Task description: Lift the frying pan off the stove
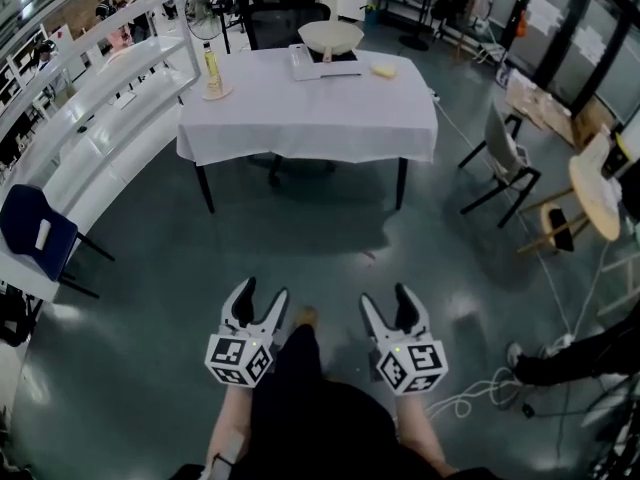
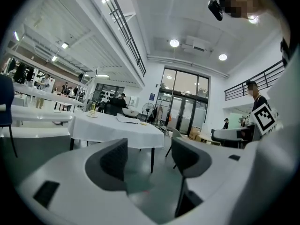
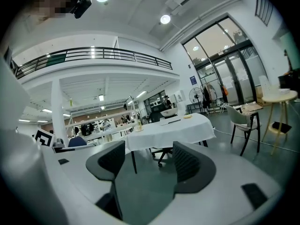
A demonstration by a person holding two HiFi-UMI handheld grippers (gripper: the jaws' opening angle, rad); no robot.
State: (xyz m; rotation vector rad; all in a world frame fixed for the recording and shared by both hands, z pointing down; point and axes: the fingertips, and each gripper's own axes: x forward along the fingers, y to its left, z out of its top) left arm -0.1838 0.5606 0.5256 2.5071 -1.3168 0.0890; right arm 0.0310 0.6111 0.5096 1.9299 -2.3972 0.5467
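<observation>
Head view: the left gripper (image 1: 261, 295) and the right gripper (image 1: 388, 296) are both spread and empty. The frying pan (image 1: 331, 35) sits on the stove (image 1: 322, 61) on the table (image 1: 305, 118), well apart from them. Left gripper view: jaws wide apart, holding nothing. Right gripper view: the same.

White left gripper (image 1: 263, 293), right gripper (image 1: 386, 298), black clothing (image 1: 300, 408)
</observation>
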